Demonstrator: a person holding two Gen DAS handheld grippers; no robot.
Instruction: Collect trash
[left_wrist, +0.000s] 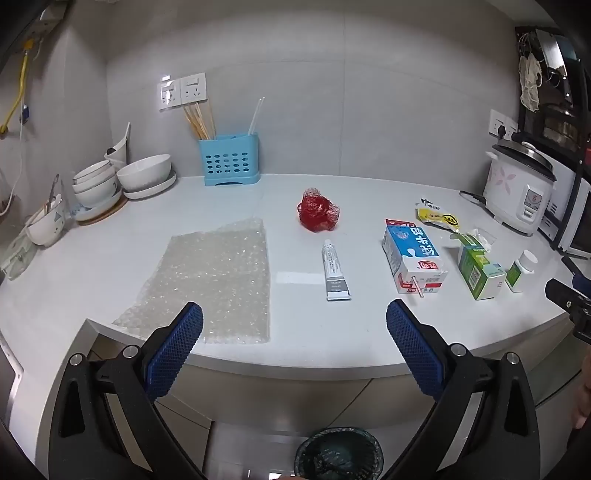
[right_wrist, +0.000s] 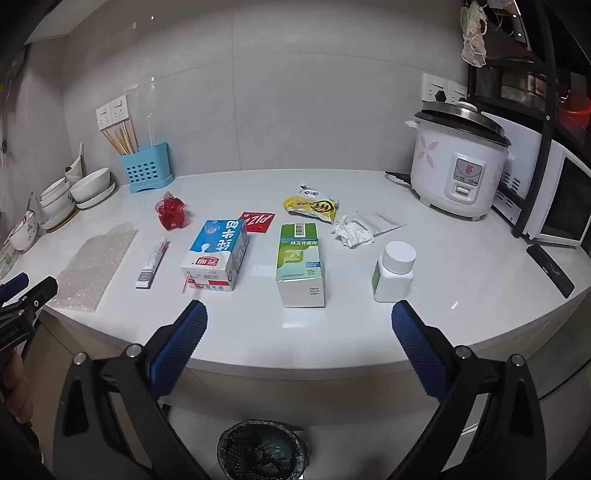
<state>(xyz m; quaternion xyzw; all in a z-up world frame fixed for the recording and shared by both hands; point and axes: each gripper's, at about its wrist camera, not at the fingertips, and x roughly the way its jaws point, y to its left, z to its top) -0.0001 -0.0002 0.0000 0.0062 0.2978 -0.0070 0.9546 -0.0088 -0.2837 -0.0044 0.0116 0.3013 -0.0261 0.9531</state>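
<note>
Trash litters the white worktop (right_wrist: 332, 332): milk carton (right_wrist: 216, 254) at 11 o'clock; bin (right_wrist: 262, 450) half cut off below; both grippers' fingers (left_wrist: 177, 350) (right_wrist: 181, 343) spread, empty.

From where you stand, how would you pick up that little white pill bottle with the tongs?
I'd take the white pill bottle with the right tongs, which are open and nearest it. It stands upright, so I'd come in level from the front and close on its flat-sided body below the round cap. The green box stands apart on its left, leaving room for a finger.
</note>
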